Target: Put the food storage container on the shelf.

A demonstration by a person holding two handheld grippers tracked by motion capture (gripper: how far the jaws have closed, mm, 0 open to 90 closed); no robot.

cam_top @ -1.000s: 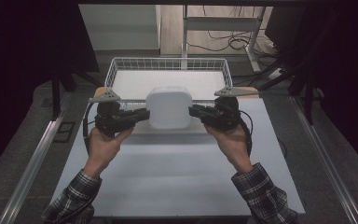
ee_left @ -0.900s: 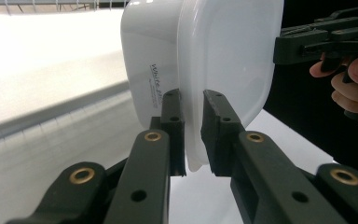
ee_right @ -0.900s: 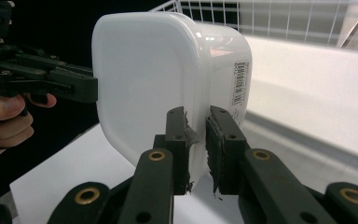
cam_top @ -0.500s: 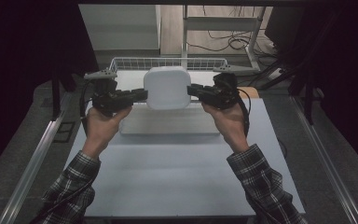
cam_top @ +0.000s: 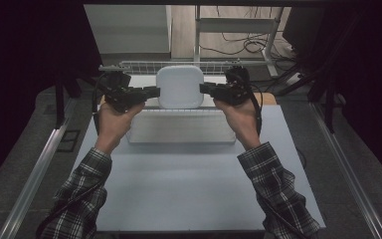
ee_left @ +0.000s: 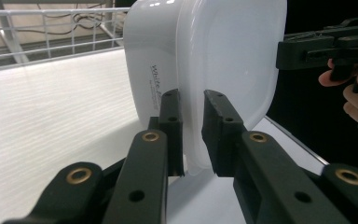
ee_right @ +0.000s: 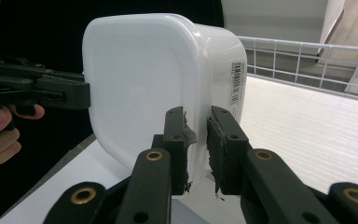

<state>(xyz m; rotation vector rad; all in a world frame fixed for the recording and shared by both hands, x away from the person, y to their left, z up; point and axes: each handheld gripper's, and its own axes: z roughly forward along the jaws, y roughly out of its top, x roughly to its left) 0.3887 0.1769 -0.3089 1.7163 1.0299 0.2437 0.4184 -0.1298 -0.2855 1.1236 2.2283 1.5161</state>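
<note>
A white square plastic container (cam_top: 180,87) with a lid hangs tilted on edge over the near side of a wire basket (cam_top: 129,65). My left gripper (cam_top: 154,92) is shut on its left rim and my right gripper (cam_top: 205,89) on its right rim. In the left gripper view the jaws (ee_left: 191,100) pinch the lid's edge of the container (ee_left: 214,56), and the other gripper (ee_left: 326,46) shows beyond it. In the right gripper view the jaws (ee_right: 196,116) clamp the opposite rim of the container (ee_right: 140,74), near a barcode label, with the other gripper (ee_right: 42,91) at the left.
The wire basket has a white ribbed floor (ee_right: 307,121). A pale flat tray (cam_top: 179,130) lies on the white table mat (cam_top: 179,189) just below the hands. A wooden board edge (cam_top: 271,98) peeks out at the right. Metal rails (cam_top: 35,174) flank the table.
Both hands have carried the container up and away from the person, from above the flat tray to over the basket's near rim. The grips look the same.
</note>
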